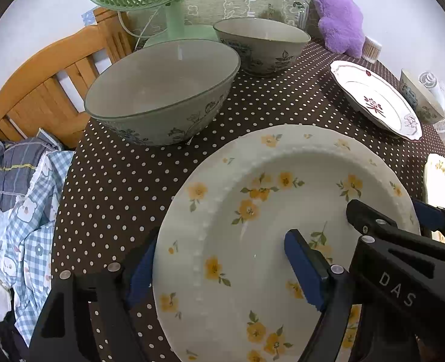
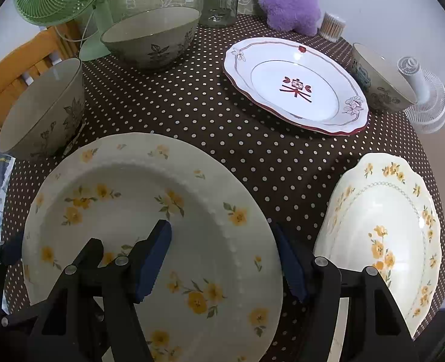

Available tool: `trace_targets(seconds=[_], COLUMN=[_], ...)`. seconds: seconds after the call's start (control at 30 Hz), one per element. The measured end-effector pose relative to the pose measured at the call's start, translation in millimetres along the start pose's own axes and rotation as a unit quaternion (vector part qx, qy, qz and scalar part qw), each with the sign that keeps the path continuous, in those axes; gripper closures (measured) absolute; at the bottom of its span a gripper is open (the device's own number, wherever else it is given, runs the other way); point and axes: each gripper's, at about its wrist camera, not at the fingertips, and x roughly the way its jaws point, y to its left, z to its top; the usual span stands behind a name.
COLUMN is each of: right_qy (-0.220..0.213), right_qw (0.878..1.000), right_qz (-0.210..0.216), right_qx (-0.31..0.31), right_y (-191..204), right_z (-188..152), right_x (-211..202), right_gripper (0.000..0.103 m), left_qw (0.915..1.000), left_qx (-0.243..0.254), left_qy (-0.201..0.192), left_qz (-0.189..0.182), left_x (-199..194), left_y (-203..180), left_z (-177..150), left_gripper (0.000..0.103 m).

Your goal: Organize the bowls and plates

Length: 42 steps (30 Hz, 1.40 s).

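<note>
Porcelain with yellow flowers and a beaded inner ring, the large round plate [image 1: 252, 226] lies flat on the brown polka-dot tablecloth [image 1: 116, 196] at the near edge of the table, and both tools straddle its rim from opposite sides. The left gripper [image 1: 222, 271] has one blue pad [image 1: 304, 268] over the plate's well and the other outside the left rim; the right gripper [image 2: 225, 259] mirrors it across the right rim. Both sets of jaws stand fairly wide, with clear gaps between pads and porcelain, so nothing is held yet.

My reading is that the step in hand is a two-handed pickup of this plate, probably to stack it with another. The next move calls for both jaws to close on the rim evenly, then a level lift, since glazed china can slip from a one-sided pinch.

Only the right wrist view shows the scalloped cream plate with yellow flowers [image 2: 382, 241] fully, just beside the big plate on its right; the left wrist view catches only a sliver of it. The right view also shows the white oval plate with a red motif [image 2: 295, 87] whole and a small grey bowl [image 2: 376, 78] against a white fan. The left wrist view gives the better look at the large grey floral bowl [image 1: 162, 90], the second grey floral bowl [image 1: 261, 45] behind it, and the wooden chair [image 1: 50, 75] draped with checked cloth
</note>
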Motion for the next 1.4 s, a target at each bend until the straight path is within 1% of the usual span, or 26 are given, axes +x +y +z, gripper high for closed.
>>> trace_targets(seconds=[0.13, 0.33, 0.6, 0.83, 1.13, 1.4], right_qy=[0.009, 0.024, 0.012, -0.004, -0.028, -0.040], right_qw=[1.000, 1.000, 1.000, 1.000, 1.000, 0.999], right_qz=[-0.003, 0.003, 0.007, 0.009, 0.011, 0.009], right_qx=[-0.002, 0.008, 0.006, 0.004, 0.006, 0.013], right_y=[1, 0, 1, -14, -53, -102], right_z=[1, -7, -16, -20, -21, -23], right_x=[-1, -7, -27, -50, -76, -88], right_gripper=[0.032, 0.033, 0.033, 0.033, 0.033, 0.033], left_qw=[1.0000, 0.9998, 0.9997, 0.9998, 0.9993, 0.9989], left_qx=[0.000, -0.008, -0.016, -0.017, -0.016, -0.012], left_qy=[0.005, 0.015, 0.008, -0.007, -0.031, -0.042], left_qz=[-0.005, -0.012, -0.014, -0.012, -0.012, -0.016], left_x=[-2, -10, -29, -50, -76, -88], left_y=[3, 7, 7, -3, -42, -86], left_z=[0, -7, -15, -16, -15, -15], left_gripper=[0.024, 0.024, 0.024, 0.024, 0.024, 0.024])
